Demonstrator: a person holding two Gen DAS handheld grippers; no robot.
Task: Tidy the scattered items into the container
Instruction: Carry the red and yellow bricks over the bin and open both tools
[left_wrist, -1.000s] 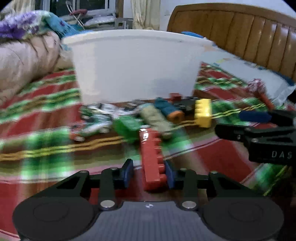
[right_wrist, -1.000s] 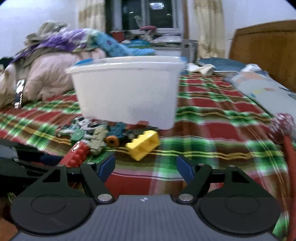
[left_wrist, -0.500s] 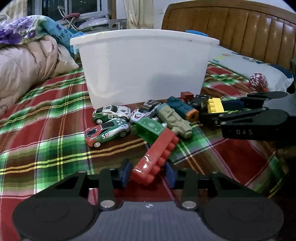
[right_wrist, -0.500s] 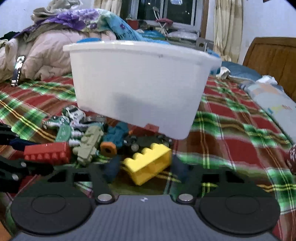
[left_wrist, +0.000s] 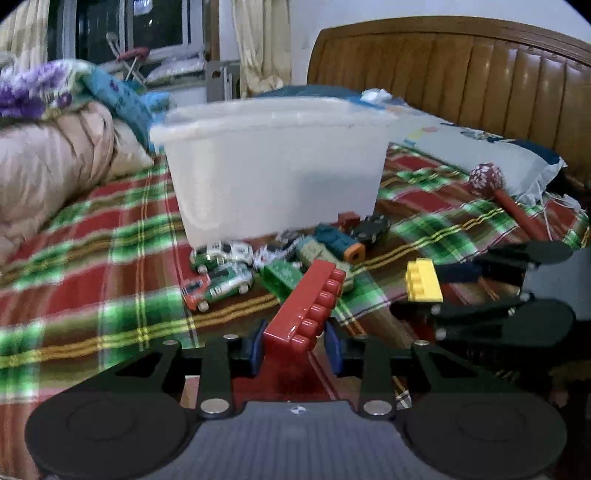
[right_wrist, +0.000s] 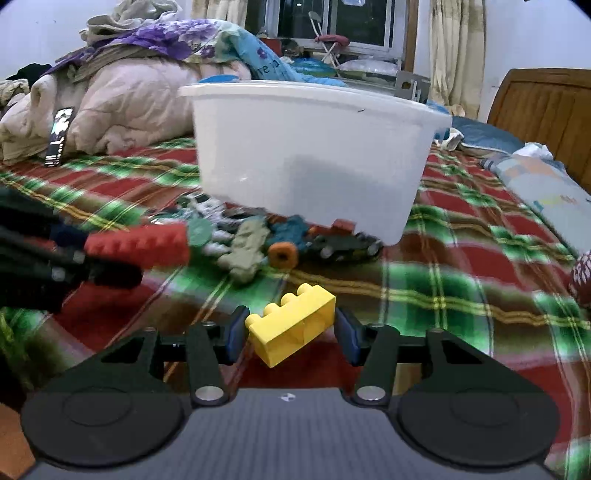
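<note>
Both grippers point down at a slant over the plaid bedspread, side by side, facing the white container.

The left gripper has its jaws closing, the blue pads pressed on the near end of a long red brick that juts up and forward, clear of the cloth. The right gripper is clamped on a yellow brick, tilted between its pads and lifted off the bed.

The container stands upright near the middle of the bed. Along its near wall lie 2 green-and-white toy cars, a green brick, a grey-green toy, a teal toy with an orange end and a dark car. A red maraca rests towards the pillow.
</note>
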